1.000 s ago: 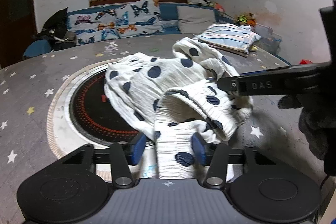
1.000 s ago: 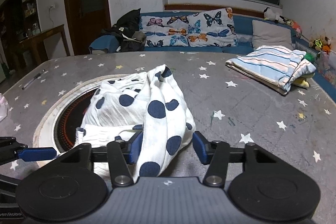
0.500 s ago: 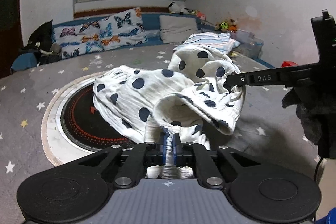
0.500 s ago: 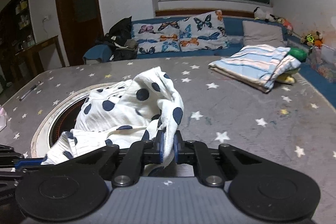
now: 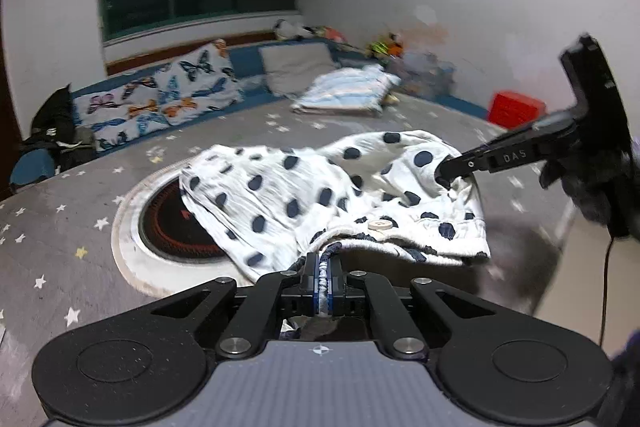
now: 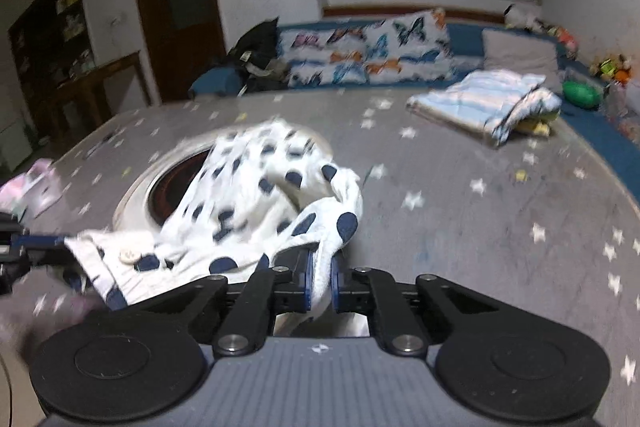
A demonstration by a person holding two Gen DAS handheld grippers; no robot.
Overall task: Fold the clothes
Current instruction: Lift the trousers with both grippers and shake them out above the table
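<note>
A crinkled white dotted garment (image 5: 304, 187) is pinched by the left gripper (image 5: 322, 281) and right gripper (image 6: 321, 281); its outline is blurred.

You are holding a white garment (image 5: 304, 187) with dark navy polka dots, crumpled and partly lifted off the grey star-patterned tabletop (image 5: 60, 227). Its far part is trailing over the round dark inset ringed in white. A ribbed, elasticated edge with a pale button (image 5: 380, 225) is hanging stretched in front of the left camera. In the right view the cloth (image 6: 256, 203) is bunching into twisted folds, blurred.
</note>
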